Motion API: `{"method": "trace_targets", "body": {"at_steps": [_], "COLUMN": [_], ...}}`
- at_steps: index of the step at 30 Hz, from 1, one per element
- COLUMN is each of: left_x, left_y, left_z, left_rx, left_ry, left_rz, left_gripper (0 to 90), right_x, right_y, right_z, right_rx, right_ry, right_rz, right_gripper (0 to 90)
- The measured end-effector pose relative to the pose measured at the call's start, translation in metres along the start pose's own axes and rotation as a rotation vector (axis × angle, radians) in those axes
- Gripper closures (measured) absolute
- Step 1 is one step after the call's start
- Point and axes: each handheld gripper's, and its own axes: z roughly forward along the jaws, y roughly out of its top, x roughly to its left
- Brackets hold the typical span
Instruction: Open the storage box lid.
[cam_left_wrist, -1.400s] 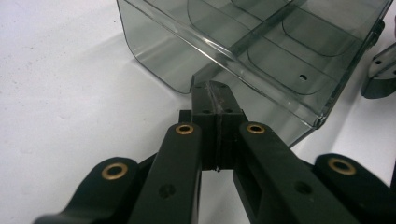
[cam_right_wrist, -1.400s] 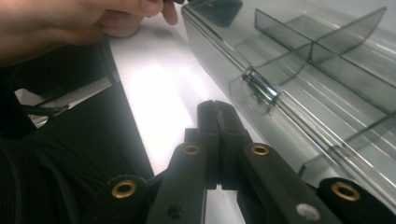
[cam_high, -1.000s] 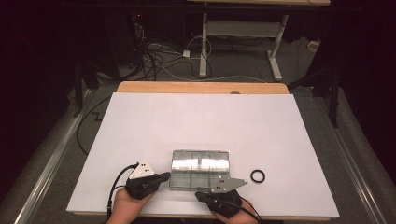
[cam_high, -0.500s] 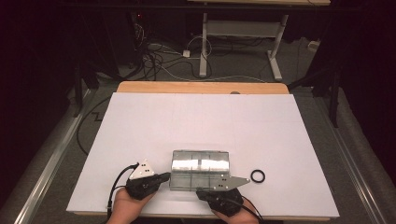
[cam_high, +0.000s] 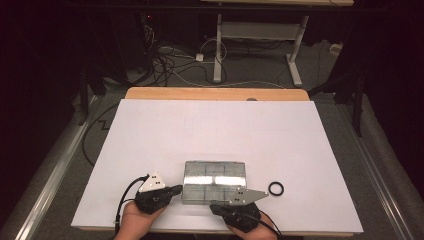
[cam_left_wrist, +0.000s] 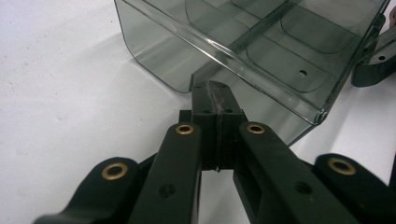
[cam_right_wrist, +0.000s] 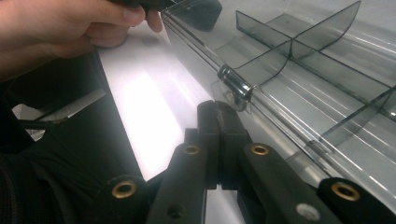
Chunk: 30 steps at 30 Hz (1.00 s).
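A clear smoky plastic compartment box (cam_high: 215, 181) lies lid-closed near the table's front edge. My left gripper (cam_high: 176, 190) is shut, its tips pressed against the box's left side wall (cam_left_wrist: 212, 88); the box (cam_left_wrist: 261, 42) shows dividers inside. My right gripper (cam_high: 216, 206) sits at the box's near edge, also shut with nothing between the jaws. Its tips (cam_right_wrist: 215, 109) rest just below a small clear latch (cam_right_wrist: 236, 88) on the box's front wall (cam_right_wrist: 327, 84). A black ring (cam_high: 276, 188) lies on the table right of the box.
The white table top (cam_high: 215, 130) stretches wide beyond the box. A hand (cam_right_wrist: 70, 28) holding the left gripper is close on the far side in the right gripper view. Cables and desk legs (cam_high: 217, 45) lie on the floor past the table.
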Motion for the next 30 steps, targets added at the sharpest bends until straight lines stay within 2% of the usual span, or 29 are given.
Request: {"method": "trace_targets", "body": {"at_steps": [7, 15, 30], "left_x": [-0.0003, -0.0003, -0.0003], "left_y": [0.0001, 0.0002, 0.0001], "left_z": [0.0003, 0.0003, 0.0002], "left_rx": [0.003, 0.003, 0.002], "left_ry": [0.0, 0.0, 0.0], "left_rz": [0.003, 0.002, 0.003], "left_gripper": [87.6, 87.6, 87.6], "right_x": [0.0006, -0.0007, -0.0001], "right_y": [0.0, 0.0001, -0.0005], "right_z": [0.0003, 0.001, -0.0011], "right_rx": [-0.001, 0.012, -0.017], "right_ry": [0.0, -0.018, -0.01], "right_rz": [-0.008, 0.017, 0.006], "right_gripper": [90.0, 90.0, 90.0]}}
